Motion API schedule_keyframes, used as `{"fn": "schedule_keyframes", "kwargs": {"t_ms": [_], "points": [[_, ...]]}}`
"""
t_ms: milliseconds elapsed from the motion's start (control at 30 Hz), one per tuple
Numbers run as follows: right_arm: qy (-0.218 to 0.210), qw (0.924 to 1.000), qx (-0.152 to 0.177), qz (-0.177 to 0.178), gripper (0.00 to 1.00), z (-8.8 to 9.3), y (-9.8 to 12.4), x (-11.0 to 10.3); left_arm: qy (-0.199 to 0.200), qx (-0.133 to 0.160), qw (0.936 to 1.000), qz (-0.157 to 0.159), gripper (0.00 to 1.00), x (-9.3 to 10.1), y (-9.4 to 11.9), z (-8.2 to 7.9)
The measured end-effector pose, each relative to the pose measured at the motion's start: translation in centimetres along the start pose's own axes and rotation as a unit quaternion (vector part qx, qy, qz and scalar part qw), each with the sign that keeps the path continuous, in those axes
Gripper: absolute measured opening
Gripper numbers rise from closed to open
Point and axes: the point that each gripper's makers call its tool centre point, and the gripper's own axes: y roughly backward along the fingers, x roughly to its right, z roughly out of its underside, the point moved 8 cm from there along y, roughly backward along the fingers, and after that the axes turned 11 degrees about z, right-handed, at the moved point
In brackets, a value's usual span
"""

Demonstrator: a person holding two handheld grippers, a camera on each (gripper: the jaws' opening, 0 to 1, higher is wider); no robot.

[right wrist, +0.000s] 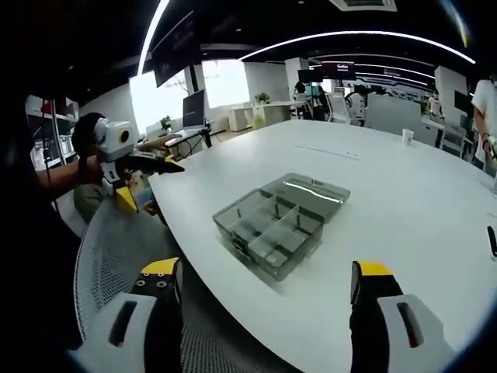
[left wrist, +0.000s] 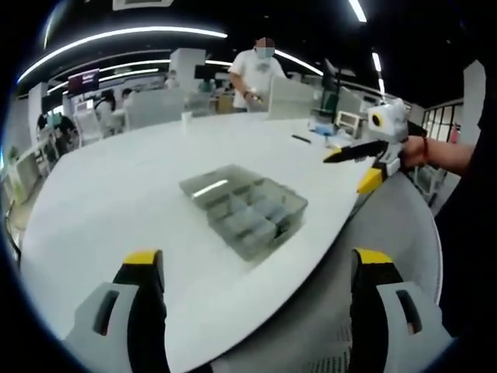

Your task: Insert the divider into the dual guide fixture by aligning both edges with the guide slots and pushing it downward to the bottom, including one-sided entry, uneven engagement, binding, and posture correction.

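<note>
Here, a large white table with a rounded edge carries a clear grey plastic compartment box, the guide fixture, lying flat with its lid folded open beside it. The box sits near the table's curved near edge, and thin dividers split its tray into small compartments. Whether the divider to be inserted already stands in its slots cannot be told at this size.

In the left gripper view, the left gripper is at the bottom, its two yellow-tipped black jaws spread wide apart with nothing between them, held above the table edge and well apart from the box. The right gripper comes in from the right of that view, held by a hand off the table's edge; its jaws are parted and hold nothing.

In the right gripper view, the same box lies near the table edge, open lid farther in. The right gripper has its jaws wide apart and bare. The left gripper appears at the left, beyond the table's edge, jaws apart.

A white mesh chair back lies below the table edge. A person stands at the table's far edge.
</note>
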Motion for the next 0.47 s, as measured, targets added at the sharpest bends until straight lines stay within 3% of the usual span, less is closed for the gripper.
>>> {"fn": "schedule_keyframes", "kwargs": {"t_ms": [467], "points": [[0.008,1.0000,-0.005,0.000,0.88,-0.26,0.11,-0.30,-0.004,-0.004,1.0000,-0.005,0.99,0.28,0.48,0.21]]}}
